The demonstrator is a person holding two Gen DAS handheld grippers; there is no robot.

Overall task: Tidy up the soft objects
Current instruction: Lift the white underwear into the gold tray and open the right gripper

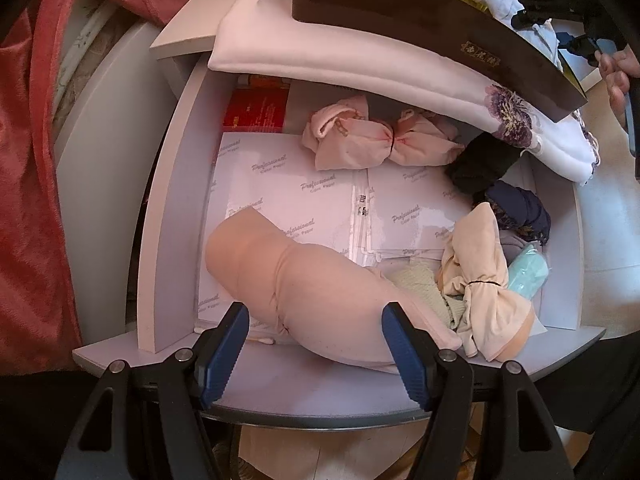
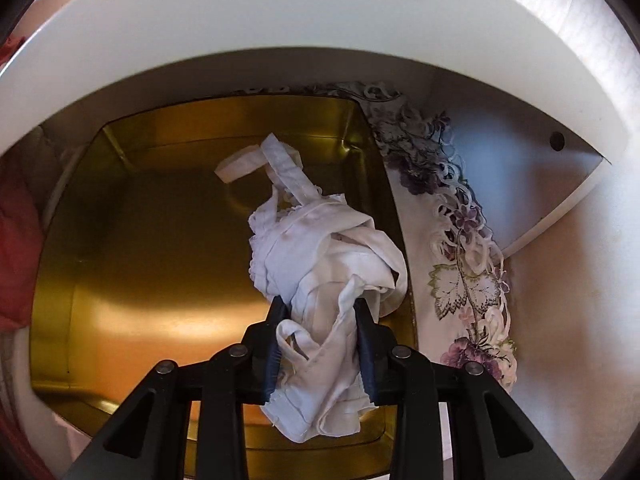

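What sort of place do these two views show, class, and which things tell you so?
Probably a bedroom or other home storage spot: an open white drawer holds rolled stockings and bundled socks, a red blanket hangs beside it, and a gold tin is receiving a white garment.

Open drawer lined with paper packs. Tied sock bundle at back; rolled stocking at front between the left gripper jaws; knotted garments heaped at right. Above, tin on embroidered cloth, holding white garment.
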